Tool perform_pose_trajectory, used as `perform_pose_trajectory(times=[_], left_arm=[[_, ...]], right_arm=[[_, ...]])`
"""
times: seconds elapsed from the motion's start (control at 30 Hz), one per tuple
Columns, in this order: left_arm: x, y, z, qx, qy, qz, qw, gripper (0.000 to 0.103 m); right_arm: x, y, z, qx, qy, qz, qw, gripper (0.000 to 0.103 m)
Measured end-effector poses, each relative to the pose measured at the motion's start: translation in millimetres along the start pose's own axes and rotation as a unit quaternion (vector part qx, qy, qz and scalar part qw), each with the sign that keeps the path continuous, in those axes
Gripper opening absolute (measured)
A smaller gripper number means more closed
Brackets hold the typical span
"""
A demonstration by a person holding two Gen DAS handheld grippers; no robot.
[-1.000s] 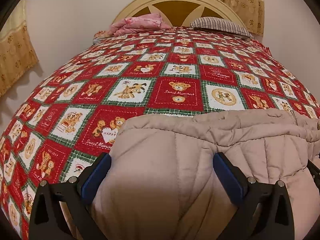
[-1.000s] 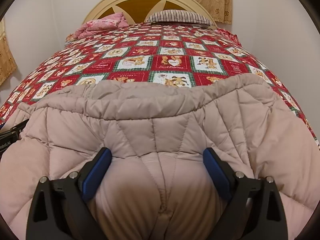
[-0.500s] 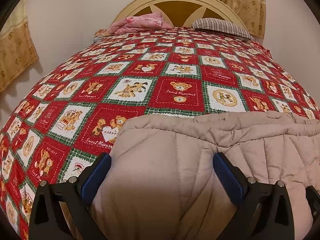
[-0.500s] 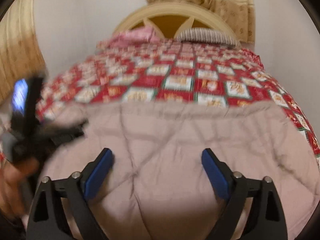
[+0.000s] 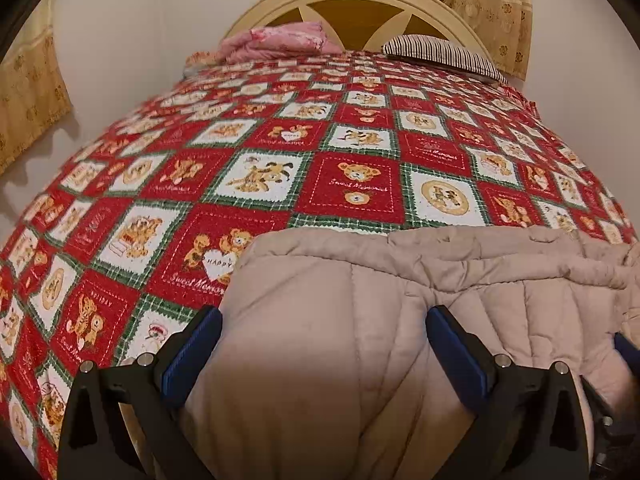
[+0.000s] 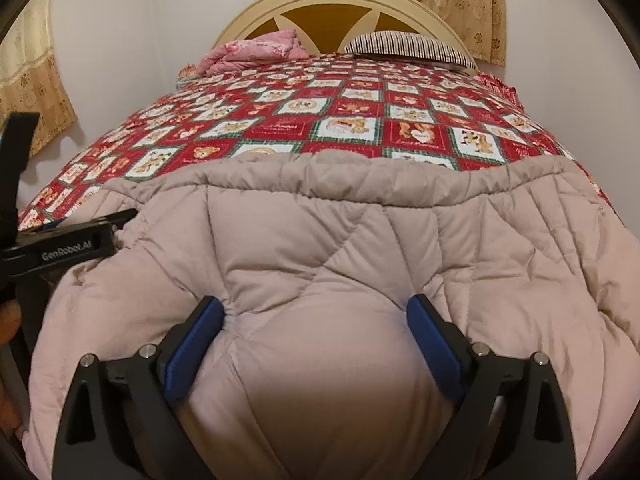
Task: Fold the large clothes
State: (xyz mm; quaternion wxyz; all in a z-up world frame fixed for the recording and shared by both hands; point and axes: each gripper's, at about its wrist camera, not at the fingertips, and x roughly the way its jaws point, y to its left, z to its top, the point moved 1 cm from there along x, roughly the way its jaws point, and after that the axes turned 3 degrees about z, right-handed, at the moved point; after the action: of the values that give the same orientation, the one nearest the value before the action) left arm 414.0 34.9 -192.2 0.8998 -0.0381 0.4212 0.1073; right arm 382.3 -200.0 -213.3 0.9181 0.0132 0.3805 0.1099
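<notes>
A beige quilted puffer coat (image 6: 360,240) lies spread across the near end of the bed, its far hem running side to side. My right gripper (image 6: 313,302) rests on its middle; the jaws are opening and stand wide, with padding bulging up between the blue pads (image 6: 192,344). My left gripper (image 5: 323,314) sits over the coat's (image 5: 400,280) left part, jaws wide, fabric between them but not squeezed. The left gripper's black body (image 6: 80,248) shows at the left edge of the right wrist view. A blue pad of the right gripper (image 5: 626,350) peeks in at the left wrist view's right edge.
The bed carries a red, white and green teddy-bear quilt (image 5: 352,184). At its head lie a pink folded blanket (image 5: 280,40) and a striped pillow (image 5: 440,54) against a cream headboard (image 6: 352,4). Yellow curtains (image 6: 32,80) hang at the left and behind the bed.
The right gripper swung left and back through a blurred frame and now sits closer to the left gripper, which looks larger in its view. The left gripper has stayed in place.
</notes>
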Motion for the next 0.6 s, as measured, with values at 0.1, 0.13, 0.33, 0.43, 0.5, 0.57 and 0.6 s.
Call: perform_pose_trajectory(times=[0.1, 0.13, 0.33, 0.43, 0.5, 0.57, 0.6], left_arm=[[-36, 17, -1, -0.014, -0.013, -0.024, 0.9995, 0.102], [-48, 21, -2, -0.018, -0.020, -0.031, 0.9992, 0.102], [-147, 78, -48, -0.034, -0.064, -0.063, 0.9954, 0.102], [-170, 105, -93, -0.061, -0.046, -0.073, 0.9944, 0.102], [-176, 117, -130, -0.088, -0.018, -0.087, 0.9921, 0.102], [-176, 121, -157, -0.115, -0.002, -0.108, 0.9876, 0.102], [-175, 119, -167, -0.129, 0.007, -0.122, 0.9841, 0.102]], right_arm=[[1, 0, -1, 0.001, 0.002, 0.000, 1.000, 0.096], [1, 0, -1, 0.001, 0.002, 0.000, 1.000, 0.096], [2, 1, -1, -0.002, 0.005, -0.005, 1.000, 0.097], [2, 1, 0, -0.003, 0.006, -0.008, 1.000, 0.097], [2, 1, 0, -0.003, 0.006, -0.008, 1.000, 0.097], [2, 2, 0, -0.005, 0.005, -0.010, 1.000, 0.097], [1, 2, 0, -0.006, 0.005, -0.011, 1.000, 0.097]])
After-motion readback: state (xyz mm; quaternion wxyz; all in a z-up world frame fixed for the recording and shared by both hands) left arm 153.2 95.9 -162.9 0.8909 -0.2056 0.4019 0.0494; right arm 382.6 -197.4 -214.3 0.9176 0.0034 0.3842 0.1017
